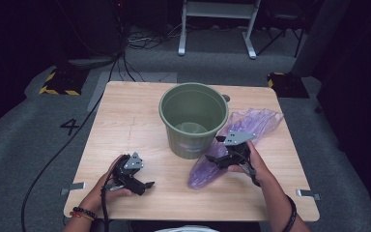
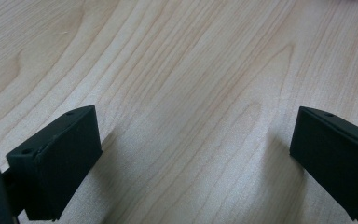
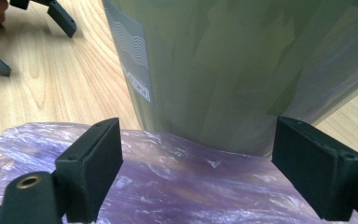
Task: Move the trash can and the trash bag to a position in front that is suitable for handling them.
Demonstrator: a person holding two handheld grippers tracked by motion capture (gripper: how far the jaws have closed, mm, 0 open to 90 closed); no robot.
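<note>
High view: R gripper [image 1: 221,153] jaws wide over purple bag [image 1: 236,137], touching green bin [image 1: 193,118], far end part-hidden behind it. L gripper [image 1: 142,185] wide, empty, on table [image 1: 125,121].

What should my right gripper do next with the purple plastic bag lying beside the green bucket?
Probably lower the right gripper a little and close on the crumpled purple plastic bag. Its jaws stand open just above the film, which lies flat on the wooden table against the green plastic bucket. The left gripper waits open, apart.
</note>
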